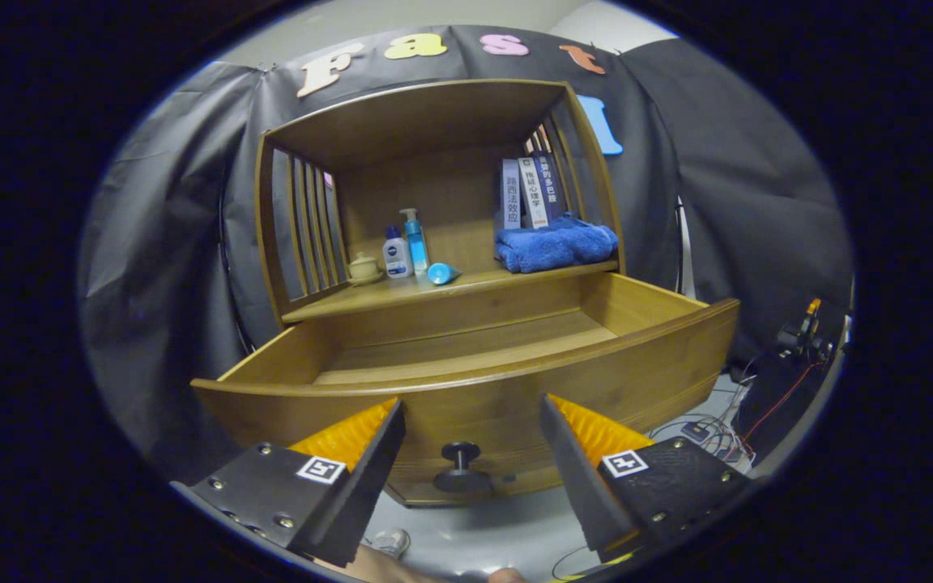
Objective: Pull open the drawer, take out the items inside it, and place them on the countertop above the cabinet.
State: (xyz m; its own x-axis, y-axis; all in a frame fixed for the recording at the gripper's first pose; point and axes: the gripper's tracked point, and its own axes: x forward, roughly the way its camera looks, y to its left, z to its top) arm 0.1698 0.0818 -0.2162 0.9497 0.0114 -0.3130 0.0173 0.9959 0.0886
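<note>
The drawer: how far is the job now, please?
Done: the drawer is pulled open, and the part of its inside that shows is bare. A towel, bottles and a tube lie on the countertop. In hand: nothing; the gripper is open, its knob between the fingers. Left: probably nothing, though the front hides the near floor.

We see the wooden tabletop (402, 293) above the open drawer (466, 356) carrying: small lidded pot (364, 266) far left, two bottles (404, 247), a blue tube (441, 273) lying flat, folded blue towel (555, 245) right, books (530, 193) upright behind it.
</note>
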